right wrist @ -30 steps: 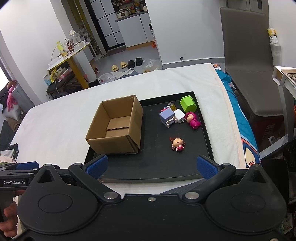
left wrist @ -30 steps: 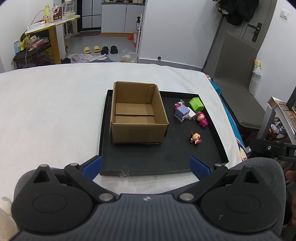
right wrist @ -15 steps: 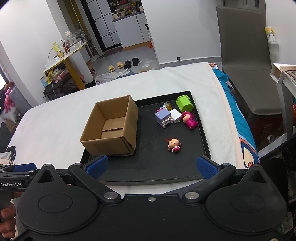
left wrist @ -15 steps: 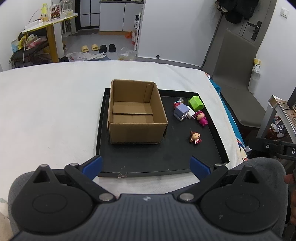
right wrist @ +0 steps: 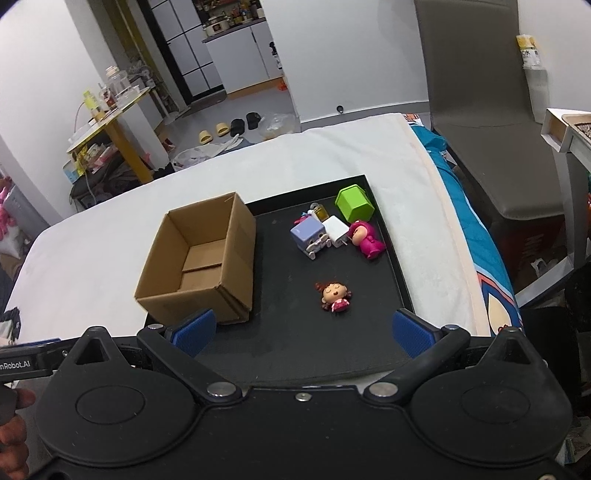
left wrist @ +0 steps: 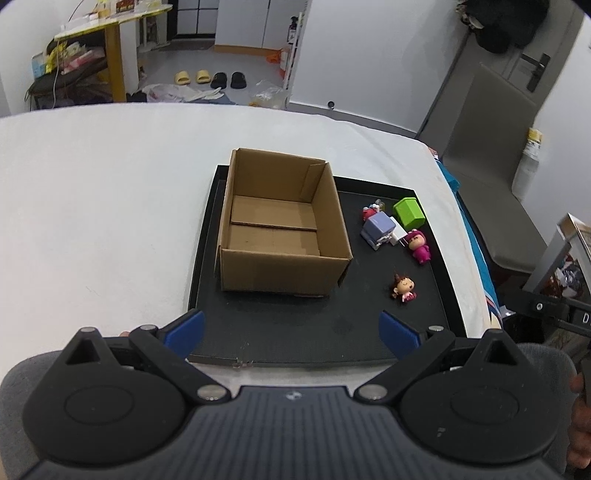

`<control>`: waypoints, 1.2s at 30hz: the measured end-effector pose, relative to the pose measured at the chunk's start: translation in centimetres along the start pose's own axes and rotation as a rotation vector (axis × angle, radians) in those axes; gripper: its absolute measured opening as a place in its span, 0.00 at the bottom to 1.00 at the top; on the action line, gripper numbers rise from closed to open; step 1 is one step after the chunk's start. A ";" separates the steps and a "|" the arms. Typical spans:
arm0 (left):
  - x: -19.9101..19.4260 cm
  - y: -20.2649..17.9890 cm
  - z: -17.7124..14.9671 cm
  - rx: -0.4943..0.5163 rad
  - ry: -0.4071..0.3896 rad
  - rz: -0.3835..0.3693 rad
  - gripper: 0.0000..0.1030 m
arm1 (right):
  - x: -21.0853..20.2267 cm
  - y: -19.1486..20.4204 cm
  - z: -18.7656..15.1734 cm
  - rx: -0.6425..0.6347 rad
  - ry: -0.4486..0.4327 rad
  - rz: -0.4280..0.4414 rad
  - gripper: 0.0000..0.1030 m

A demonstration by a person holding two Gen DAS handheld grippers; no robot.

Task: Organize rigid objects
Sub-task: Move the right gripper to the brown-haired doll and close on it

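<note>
An empty open cardboard box (left wrist: 280, 229) (right wrist: 201, 258) stands on the left of a black tray (left wrist: 295, 332) (right wrist: 288, 343). On the tray's right lie a small doll with a red dress (left wrist: 403, 288) (right wrist: 335, 293), a magenta figure (left wrist: 419, 245) (right wrist: 365, 240), a lilac cube toy (left wrist: 377, 229) (right wrist: 309, 236), a white block (right wrist: 336, 229) and a green cube (left wrist: 408, 213) (right wrist: 354, 203). My left gripper (left wrist: 291, 330) is open over the tray's near edge. My right gripper (right wrist: 301, 332) is open too, short of the doll. Neither holds anything.
The tray rests on a white-covered table (left wrist: 92, 206). A grey chair (right wrist: 491, 122) stands beyond the table's right side. A yellow side table (left wrist: 110, 33) and slippers (left wrist: 208, 77) are on the floor behind. A hand (right wrist: 11, 435) shows at the lower left.
Both grippers have moved forward toward the tray, so the box and toys look larger. Nothing on the tray has shifted. Both jaws stay open.
</note>
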State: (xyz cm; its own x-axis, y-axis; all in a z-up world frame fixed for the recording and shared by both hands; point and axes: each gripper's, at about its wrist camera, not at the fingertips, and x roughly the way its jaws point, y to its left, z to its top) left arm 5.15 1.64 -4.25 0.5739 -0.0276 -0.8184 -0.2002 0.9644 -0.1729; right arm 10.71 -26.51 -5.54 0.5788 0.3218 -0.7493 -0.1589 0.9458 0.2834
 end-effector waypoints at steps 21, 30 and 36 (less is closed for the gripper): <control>6.7 2.1 3.7 -0.129 0.100 0.035 0.96 | 6.9 -1.3 2.7 0.057 0.122 -0.014 0.89; 8.2 3.3 5.0 -0.171 0.065 0.081 0.91 | 10.3 -2.0 3.2 0.099 0.180 -0.016 0.80; 10.2 4.5 5.8 -0.230 0.097 0.092 0.79 | 12.9 -2.1 3.2 0.110 0.235 -0.030 0.74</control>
State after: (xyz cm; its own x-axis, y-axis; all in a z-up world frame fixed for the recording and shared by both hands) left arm 14.69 7.26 -10.16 0.4682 0.0217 -0.8834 -0.4298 0.8791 -0.2062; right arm 21.08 -24.54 -13.88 0.3781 0.3075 -0.8732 -0.0491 0.9485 0.3128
